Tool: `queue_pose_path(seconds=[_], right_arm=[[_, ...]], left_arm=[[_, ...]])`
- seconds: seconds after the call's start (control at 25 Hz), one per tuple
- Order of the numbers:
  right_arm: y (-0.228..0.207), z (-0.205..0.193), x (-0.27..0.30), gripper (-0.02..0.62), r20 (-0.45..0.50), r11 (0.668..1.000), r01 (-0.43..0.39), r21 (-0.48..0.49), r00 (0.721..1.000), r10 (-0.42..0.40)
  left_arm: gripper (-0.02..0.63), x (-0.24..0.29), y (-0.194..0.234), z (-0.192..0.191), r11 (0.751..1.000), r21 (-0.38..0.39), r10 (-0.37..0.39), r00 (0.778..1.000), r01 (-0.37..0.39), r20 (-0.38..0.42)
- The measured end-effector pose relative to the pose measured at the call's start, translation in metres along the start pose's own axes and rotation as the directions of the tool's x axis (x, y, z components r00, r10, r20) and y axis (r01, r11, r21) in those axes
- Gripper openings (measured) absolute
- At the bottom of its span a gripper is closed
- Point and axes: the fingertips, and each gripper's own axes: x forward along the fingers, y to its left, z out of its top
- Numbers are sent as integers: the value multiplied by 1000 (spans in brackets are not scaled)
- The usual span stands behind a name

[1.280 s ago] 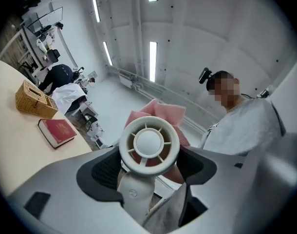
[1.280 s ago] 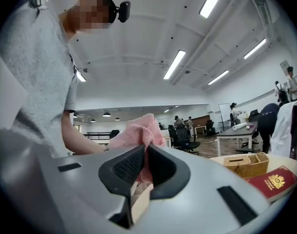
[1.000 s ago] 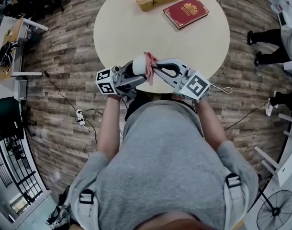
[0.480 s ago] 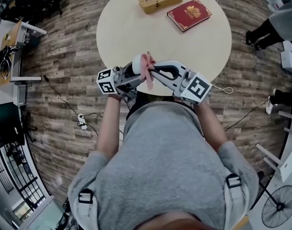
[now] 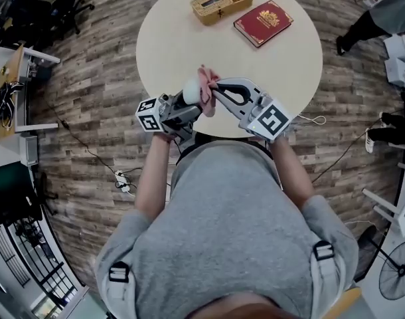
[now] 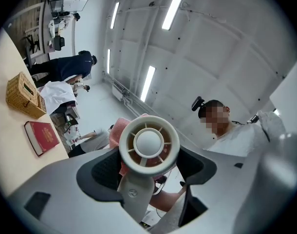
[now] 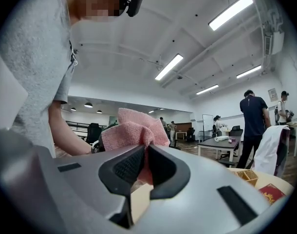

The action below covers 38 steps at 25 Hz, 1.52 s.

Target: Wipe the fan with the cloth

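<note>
A small white hand-held fan is clamped by its handle in my left gripper, its round head facing up over the near edge of the round table. My right gripper is shut on a pink cloth, which presses against the right side of the fan head. In the left gripper view the cloth shows behind the fan's rim. Seen from the right gripper, the cloth bunches above the closed jaws.
A wicker box and a red book lie at the far side of the table. People stand at the right. A floor fan sits at the lower right, and cables run on the wood floor to the left.
The cloth has shifted slightly up against the fan head. Both grippers stay together near the table's front edge, drifting a little away from my body.
</note>
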Motion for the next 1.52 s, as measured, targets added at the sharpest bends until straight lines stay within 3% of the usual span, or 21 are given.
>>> queue_pose_path(seconds=[0.52, 0.72, 0.96, 1.2, 1.36, 1.52], right_arm=[[31, -40, 53, 29, -83, 999, 45, -29, 995, -47], [51, -52, 66, 29, -99, 998, 60, -22, 993, -62], [63, -36, 90, 29, -46, 997, 77, -9, 996, -78], [63, -33, 104, 29, -54, 982, 134, -134, 988, -142], [74, -43, 113, 29, -90, 976, 107, -187, 988, -126], [75, -51, 112, 29, -106, 973, 116, -199, 985, -139]], left_arm=[[368, -57, 9, 56, 991, -74, -101, 985, 112, 143], [368, -77, 16, 65, 991, -91, -83, 985, 97, 148], [368, -84, 23, 71, 991, -112, -60, 989, 76, 133], [368, -87, 30, 76, 996, -89, 24, 986, -9, 163], [368, -86, 36, 77, 993, -81, 98, 977, -84, 187], [368, -85, 32, 90, 993, -106, 79, 966, -54, 244]])
